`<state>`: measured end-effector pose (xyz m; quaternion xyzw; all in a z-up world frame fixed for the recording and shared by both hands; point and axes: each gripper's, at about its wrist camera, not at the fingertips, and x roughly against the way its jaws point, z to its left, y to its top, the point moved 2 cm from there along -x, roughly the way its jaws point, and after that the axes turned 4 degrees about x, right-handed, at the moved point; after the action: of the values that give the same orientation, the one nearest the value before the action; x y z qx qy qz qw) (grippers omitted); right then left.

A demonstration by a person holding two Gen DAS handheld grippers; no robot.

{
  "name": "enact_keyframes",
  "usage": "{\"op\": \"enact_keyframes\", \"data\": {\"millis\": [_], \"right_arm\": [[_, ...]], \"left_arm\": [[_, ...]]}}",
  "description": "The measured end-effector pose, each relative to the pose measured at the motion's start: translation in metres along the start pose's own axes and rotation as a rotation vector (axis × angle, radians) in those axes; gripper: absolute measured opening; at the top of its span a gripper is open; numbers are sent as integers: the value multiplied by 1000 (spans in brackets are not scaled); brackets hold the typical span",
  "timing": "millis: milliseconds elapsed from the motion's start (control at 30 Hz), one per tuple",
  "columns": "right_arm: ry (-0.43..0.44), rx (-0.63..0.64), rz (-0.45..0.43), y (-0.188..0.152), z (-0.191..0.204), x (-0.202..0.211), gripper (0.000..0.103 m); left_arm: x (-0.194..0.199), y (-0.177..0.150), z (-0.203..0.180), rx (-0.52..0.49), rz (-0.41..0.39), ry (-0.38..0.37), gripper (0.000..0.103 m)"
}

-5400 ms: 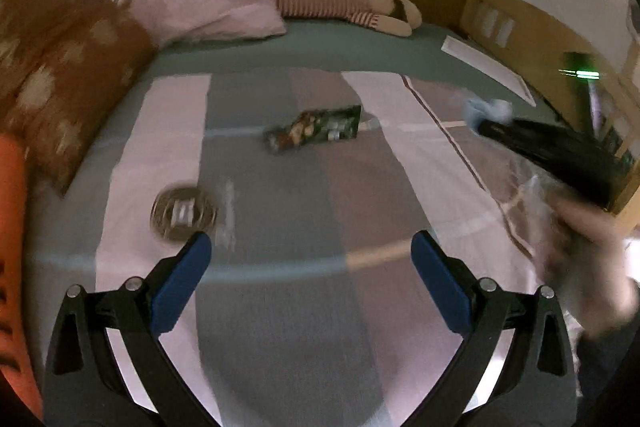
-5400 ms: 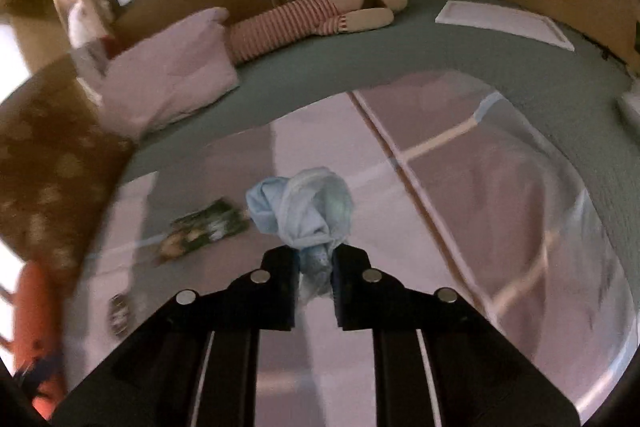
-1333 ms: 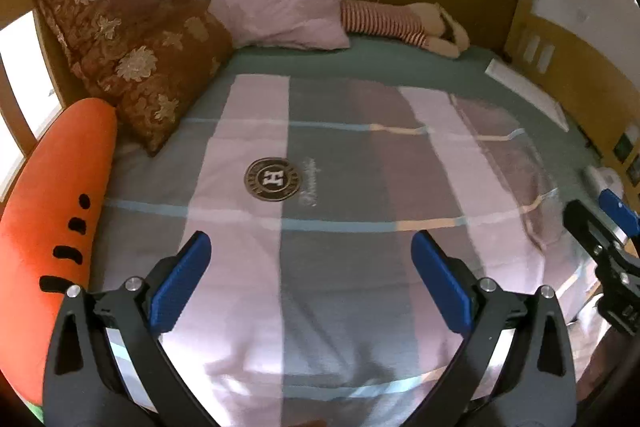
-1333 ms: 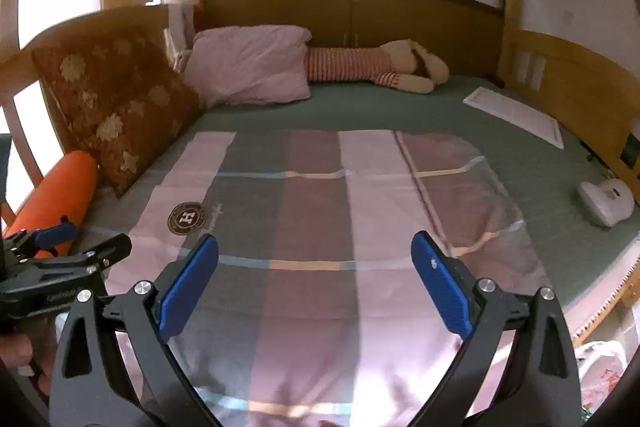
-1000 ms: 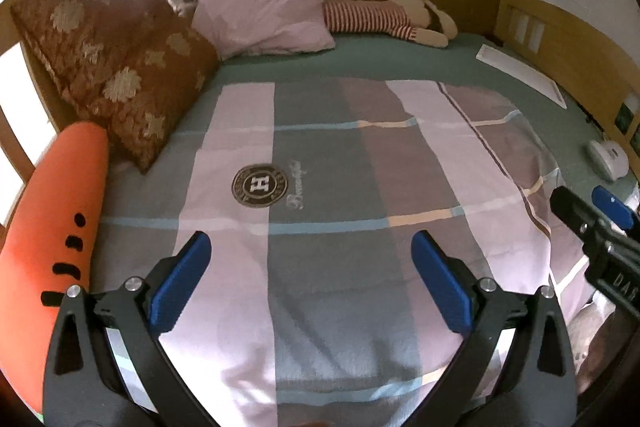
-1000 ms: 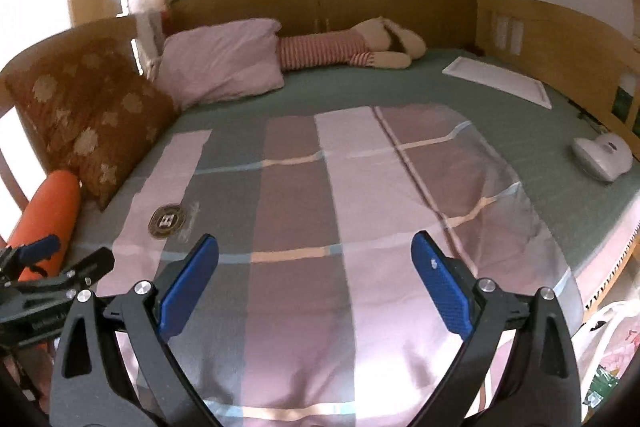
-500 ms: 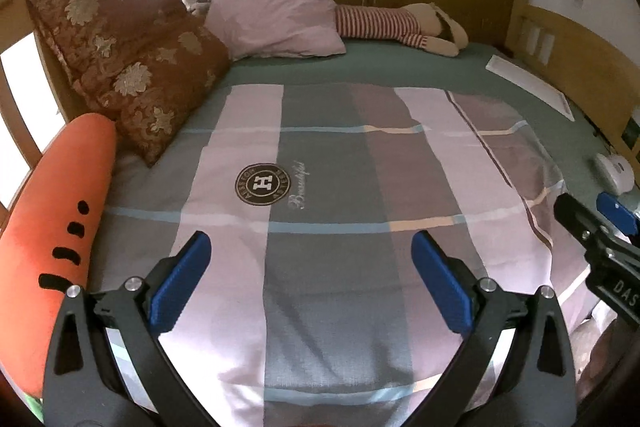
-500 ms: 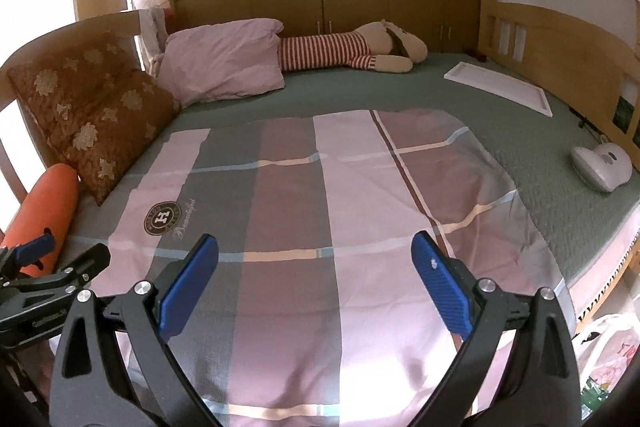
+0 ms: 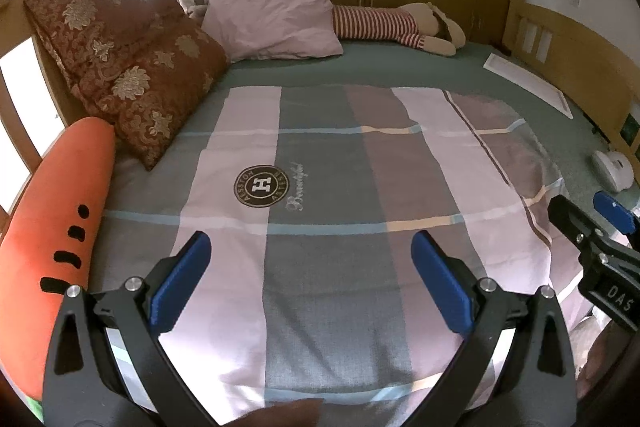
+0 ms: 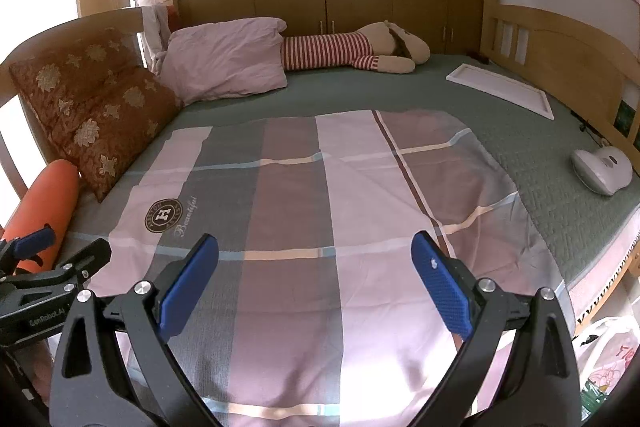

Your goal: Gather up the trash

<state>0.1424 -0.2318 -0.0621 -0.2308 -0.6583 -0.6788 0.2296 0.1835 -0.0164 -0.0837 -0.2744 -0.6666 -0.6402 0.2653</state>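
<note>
Left gripper (image 9: 308,279) hung wide and empty over the near end of the blanket (image 9: 340,187); right gripper (image 10: 314,285) likewise wide, empty, beside it. No trash showed anywhere on the blanket. A plastic bag (image 10: 604,355) sat below the blanket's right corner, probably the trash bag. Risk judged: small scraps hidden in folds or behind the cushions (image 9: 132,67) left of the blanket could be missed. White device (image 10: 602,171) right of the blanket and plush (image 10: 352,53) beyond it might be mistaken for trash. Nothing blocked the blanket.
</note>
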Motion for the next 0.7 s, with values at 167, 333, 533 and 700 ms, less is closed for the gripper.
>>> {"op": "enact_keyframes", "data": {"millis": [167,333,533,700], "right_arm": [[-1,2,0,0,1,0,95],[-3,1,0,0,1,0,95],[-2,0,0,0,1,0,95],[-3,1,1,0,2,0,95]], "left_arm": [[-2,0,0,-1,11,0,100],[-2,0,0,-4,11,-4,100],[-1,-1,-1,-9,12,-9,100],[-1,-2,-3,-17,11,-7,100]]}}
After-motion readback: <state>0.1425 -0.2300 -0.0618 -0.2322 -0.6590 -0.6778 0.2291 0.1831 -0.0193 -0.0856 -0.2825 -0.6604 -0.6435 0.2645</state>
